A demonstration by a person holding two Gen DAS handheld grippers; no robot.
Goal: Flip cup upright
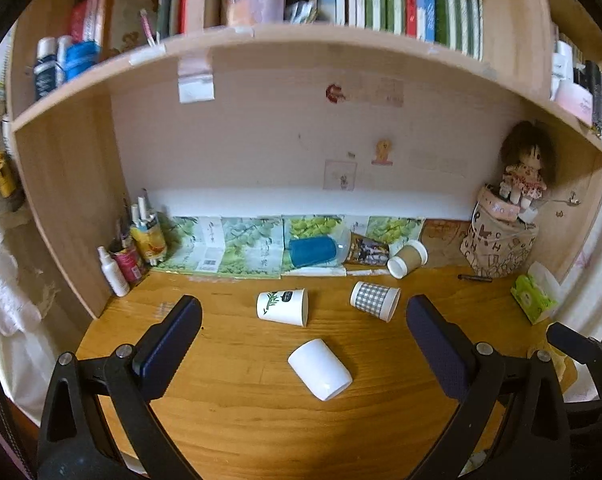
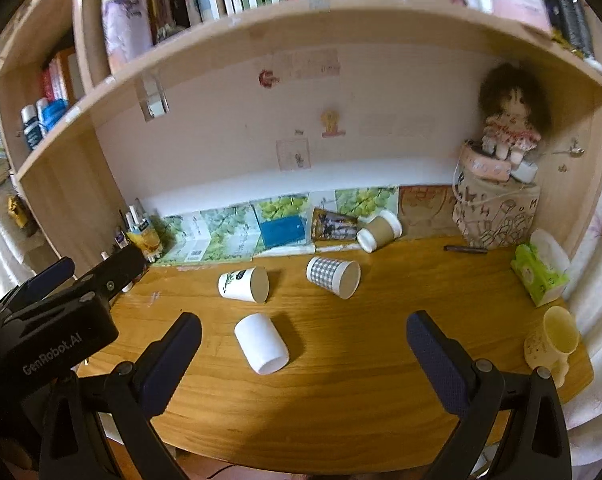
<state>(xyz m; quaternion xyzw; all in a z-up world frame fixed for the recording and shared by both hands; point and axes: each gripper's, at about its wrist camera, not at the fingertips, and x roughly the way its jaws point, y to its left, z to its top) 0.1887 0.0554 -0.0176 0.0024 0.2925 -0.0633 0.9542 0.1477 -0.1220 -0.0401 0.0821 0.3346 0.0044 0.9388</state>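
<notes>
Wooden desk [image 1: 229, 408]: carries everything — a shelf of books above, clutter along the back edge.
Progress: nothing righted yet, as far as I can judge; every cup near the middle lies on its side, none gripped.
Fabric bin [image 2: 497, 216]: back right corner, a doll [image 2: 509, 120] seated on top; contents hidden.
Left gripper [image 1: 304, 320]: jaws wide apart, empty, hovering over the front edge.
Right gripper [image 2: 304, 336]: jaws equally spread, empty.
Plain white cup [image 1: 320, 369]: nearest the front edge, between the left jaws, on its side — the likeliest first target.
Leaf-print cup [image 1: 283, 307]: behind it, tipped over.
Checked cup [image 1: 375, 301]: to its right, tipped over.
Brown sleeved cup [image 1: 407, 258]: toward the back edge, tipped, looks empty.
Blue cup [image 1: 313, 251]: back edge, lying down.
Yellow cup [image 2: 553, 340]: front right corner, upright, seemingly empty.
</notes>
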